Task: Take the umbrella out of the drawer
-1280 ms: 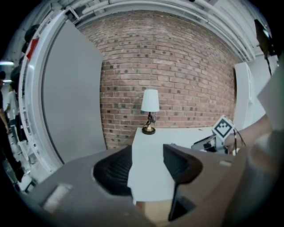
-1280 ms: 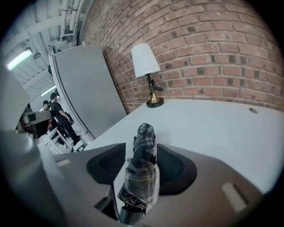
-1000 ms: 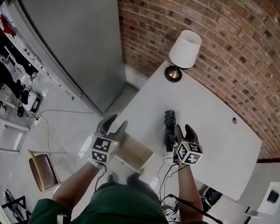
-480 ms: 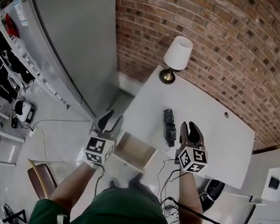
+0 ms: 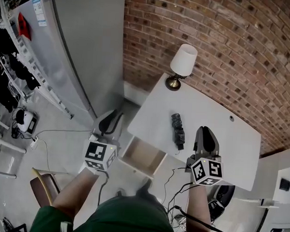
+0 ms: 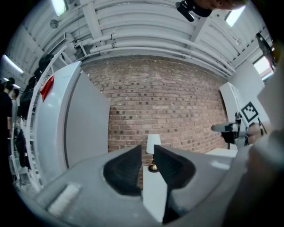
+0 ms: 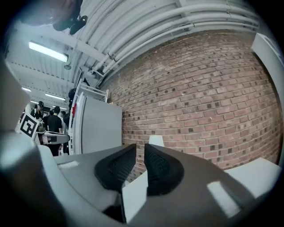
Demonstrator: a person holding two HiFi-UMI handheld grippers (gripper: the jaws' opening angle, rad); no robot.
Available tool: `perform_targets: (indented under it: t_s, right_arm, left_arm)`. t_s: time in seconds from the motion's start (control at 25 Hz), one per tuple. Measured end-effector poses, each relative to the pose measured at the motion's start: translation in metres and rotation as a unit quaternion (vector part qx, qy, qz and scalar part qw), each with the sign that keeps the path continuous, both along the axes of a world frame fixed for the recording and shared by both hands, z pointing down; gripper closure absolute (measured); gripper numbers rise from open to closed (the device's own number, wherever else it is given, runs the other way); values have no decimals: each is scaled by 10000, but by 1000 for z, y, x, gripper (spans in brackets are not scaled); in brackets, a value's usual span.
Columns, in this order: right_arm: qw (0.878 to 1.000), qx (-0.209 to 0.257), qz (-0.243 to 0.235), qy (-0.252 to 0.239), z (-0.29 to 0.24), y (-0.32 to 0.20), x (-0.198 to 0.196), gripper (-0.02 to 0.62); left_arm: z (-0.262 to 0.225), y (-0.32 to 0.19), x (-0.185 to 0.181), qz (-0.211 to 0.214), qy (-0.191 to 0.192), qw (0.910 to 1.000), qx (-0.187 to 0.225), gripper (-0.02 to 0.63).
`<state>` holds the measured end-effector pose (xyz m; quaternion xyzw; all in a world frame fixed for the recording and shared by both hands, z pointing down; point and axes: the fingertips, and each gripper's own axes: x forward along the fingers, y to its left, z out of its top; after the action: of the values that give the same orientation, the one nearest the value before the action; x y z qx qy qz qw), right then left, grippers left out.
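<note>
Black umbrella [image 5: 177,131] lies between left gripper [image 5: 109,122] and right gripper [image 5: 207,135], empty fingers [image 6: 122,173] closing, ajar

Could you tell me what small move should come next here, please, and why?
Probably lower the left gripper to the open drawer front and push it shut. The umbrella already lies on the table, the drawer looks empty, and that gripper's jaws, just closing, hold nothing.

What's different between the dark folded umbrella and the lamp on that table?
The umbrella is dark and lies flat in the middle of the white table. The lamp has a white shade and stands upright at its corner near the brick wall. Both rest on that table.
</note>
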<state>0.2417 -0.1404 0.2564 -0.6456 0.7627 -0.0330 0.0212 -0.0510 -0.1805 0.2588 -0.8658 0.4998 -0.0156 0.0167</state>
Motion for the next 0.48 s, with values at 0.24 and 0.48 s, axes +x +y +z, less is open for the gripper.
perform_targets:
  t_s: [0.24, 0.48]
  right_arm:
    - [9996, 245, -58, 100, -22, 25, -12, 538]
    - [9995, 300, -74, 58, -28, 42, -17, 538]
  left_arm:
    - [-28, 18, -10, 52, 64, 9994, 326, 538]
    - [-33, 32, -11, 110, 121, 9992, 372, 538]
